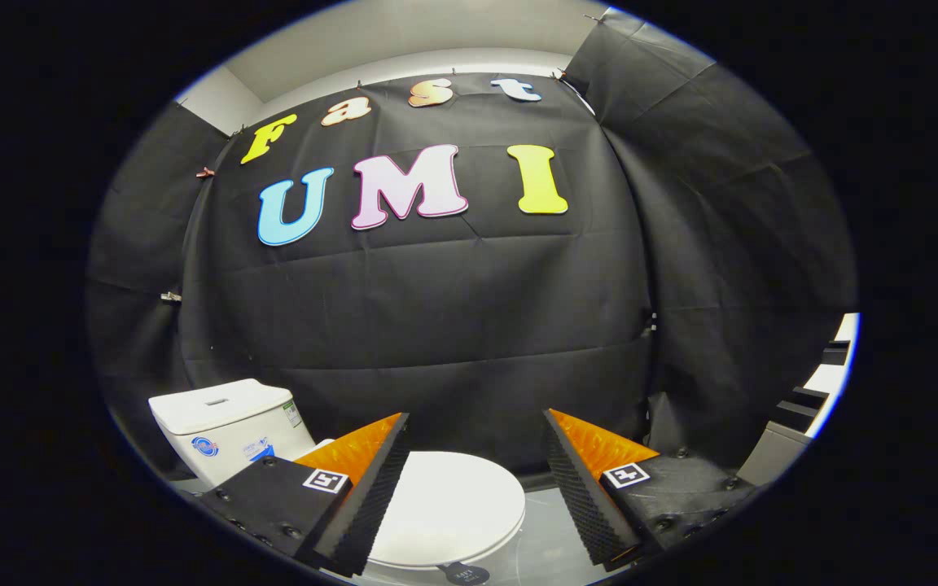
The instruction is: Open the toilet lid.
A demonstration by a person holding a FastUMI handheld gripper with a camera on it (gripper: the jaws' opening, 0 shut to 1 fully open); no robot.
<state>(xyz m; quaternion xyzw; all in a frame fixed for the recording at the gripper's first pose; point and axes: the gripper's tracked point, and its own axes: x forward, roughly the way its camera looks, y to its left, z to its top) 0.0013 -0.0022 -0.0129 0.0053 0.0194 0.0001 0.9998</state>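
Note:
A white toilet stands on the floor below me, its lid [453, 505] lying flat and closed over the bowl. The white tank [225, 423] rises behind it, to the left of my left finger. My gripper [475, 425] hovers above the toilet, open wide, with nothing between the fingers. Through the gap between them I see the lid's rounded front part. The left finger [363, 496] covers the lid's left side. Beside the lid the right finger [591, 496] hangs over the floor.
Black cloth walls close the booth behind and to both sides of the toilet. Pale glossy floor [550, 529] lies to the right of the bowl. A stepped black and white structure [811, 407] stands at the far right.

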